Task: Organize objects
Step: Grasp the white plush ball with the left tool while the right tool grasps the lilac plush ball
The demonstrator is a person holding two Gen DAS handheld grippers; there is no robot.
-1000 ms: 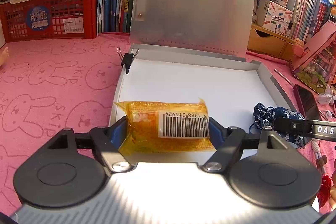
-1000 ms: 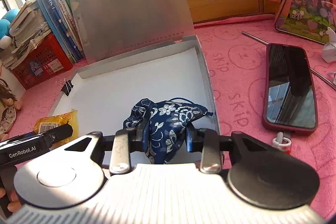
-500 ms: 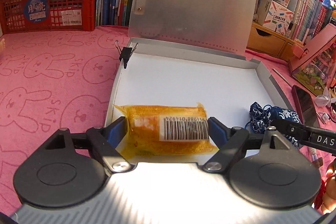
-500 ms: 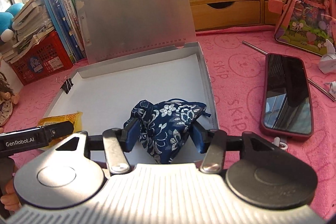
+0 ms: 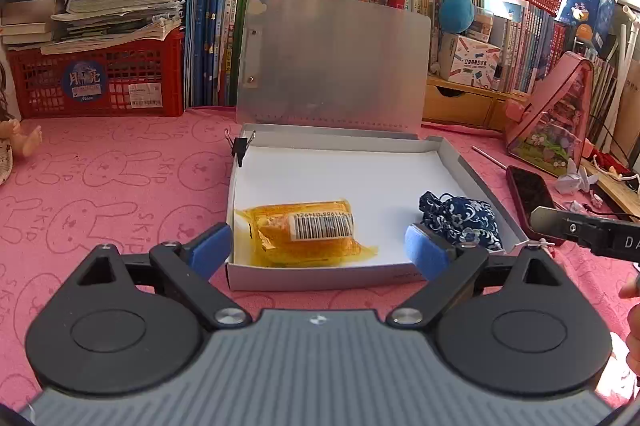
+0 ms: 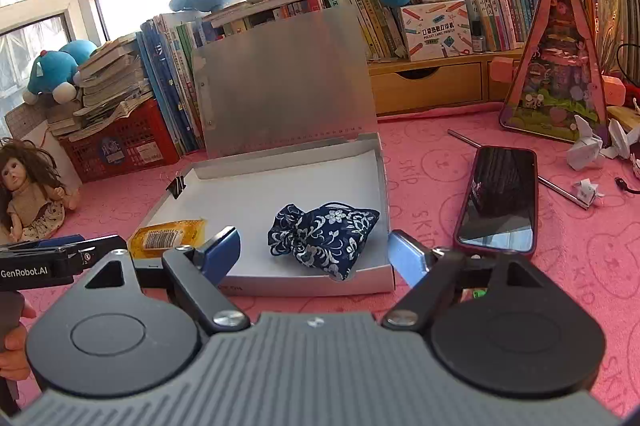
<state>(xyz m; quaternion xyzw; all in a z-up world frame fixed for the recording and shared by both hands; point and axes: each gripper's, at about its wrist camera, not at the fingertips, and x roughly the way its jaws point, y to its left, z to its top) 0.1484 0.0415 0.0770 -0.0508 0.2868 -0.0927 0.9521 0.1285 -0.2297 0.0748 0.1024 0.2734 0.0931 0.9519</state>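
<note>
- The left gripper [image 5: 318,252] has let go of the orange snack packet [image 5: 306,232]: a second ago its blue pads pressed the packet's two ends, and now its jaws are opening, wide apart, with nothing between them, drawn back to just outside the near wall of the grey box [image 5: 320,276].
- The right gripper [image 6: 314,254] has done the same with the blue floral drawstring pouch [image 6: 322,234]; its jaws are opening too, the pads clear of the cloth on both sides, back at the box's near wall.
- The packet lies flat in the box's near left corner, barcode up; the pouch sits slumped in the box's near right corner, against the right wall.
- The box's translucent lid [image 5: 334,58] stands upright at the box's far edge, and a black binder clip [image 5: 240,146] is clipped on the box's far left corner.
- Judged from this, two items are now stowed and both grippers are free; the phone [image 6: 500,200] on the pink cloth just right of the box looks like a possible next item, or the lid could be closed.
</note>
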